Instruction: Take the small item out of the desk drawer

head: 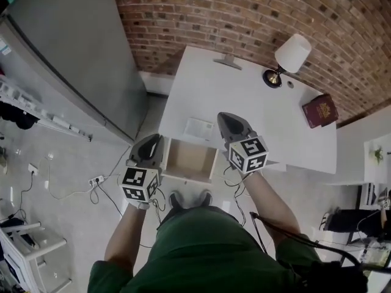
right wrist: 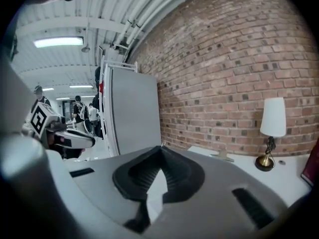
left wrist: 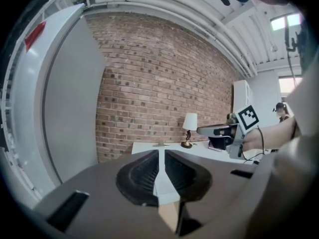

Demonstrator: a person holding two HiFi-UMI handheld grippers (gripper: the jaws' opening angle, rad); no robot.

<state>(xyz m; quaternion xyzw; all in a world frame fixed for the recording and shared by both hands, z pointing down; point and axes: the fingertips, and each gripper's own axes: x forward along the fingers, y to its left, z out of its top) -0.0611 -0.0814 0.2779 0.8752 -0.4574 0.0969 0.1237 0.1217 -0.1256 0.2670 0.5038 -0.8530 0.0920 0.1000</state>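
Brick wall [head: 244,11] fills the top of the head view, and a tall grey cabinet [head: 67,47] takes up the upper left. Below the brick, a white counter [head: 201,90] spreads across the middle of the frame. The person, in green clothing [head: 208,255], fills the bottom centre, with both forearms reaching up toward the counter's near edge. At that edge a drawer [head: 190,159] stands pulled out, and its pale wooden bottom looks bare. The left gripper [head: 153,146] hangs just left of the drawer, above the floor, with its marker cube at the lower end. In the left gripper view its jaws stand narrow, with only a thin slit between the tips and nothing in it. The right gripper [head: 227,119] sits over the counter just right of the drawer, its marker cube toward the person. In the right gripper view its jaws are closed, tip against tip, and nothing can be seen between them. A lamp [head: 292,54] with a white shade stands at the upper right of the counter, near the wall. A dark red book [head: 319,110] lies below it toward the right edge. The small white item [head: 200,129] lies flat on the counter, directly above the open drawer in the frame and just left of the right gripper's tip, outside the drawer and clear of both grippers.
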